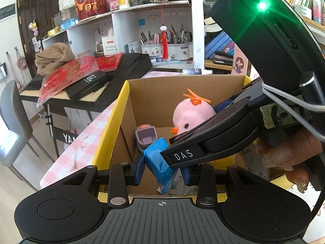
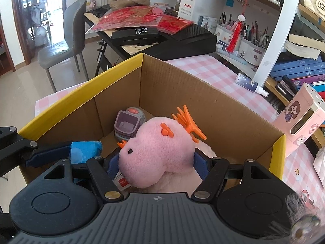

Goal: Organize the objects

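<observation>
So both my grippers are over the cardboard box (image 2: 166,85) with the yellow rim, which sits on the desk (image 2: 205,69) with the pink checked cloth. My left gripper (image 1: 162,172) has its fingers (image 1: 140,170) nearly closed, pinched on a blue bag (image 1: 160,162) that hangs just inside the near wall of the box. My right gripper (image 2: 155,162) has its fingers (image 2: 200,162) about half open, pressed on either side of a pink plush chick (image 2: 156,154) with an orange comb and beak, held above the inside of the box. Down on the box floor, in the far corner, there's a small purple toy (image 2: 128,126) with an orange button. A spray bottle (image 2: 250,84) lies on the desk behind the box.
</observation>
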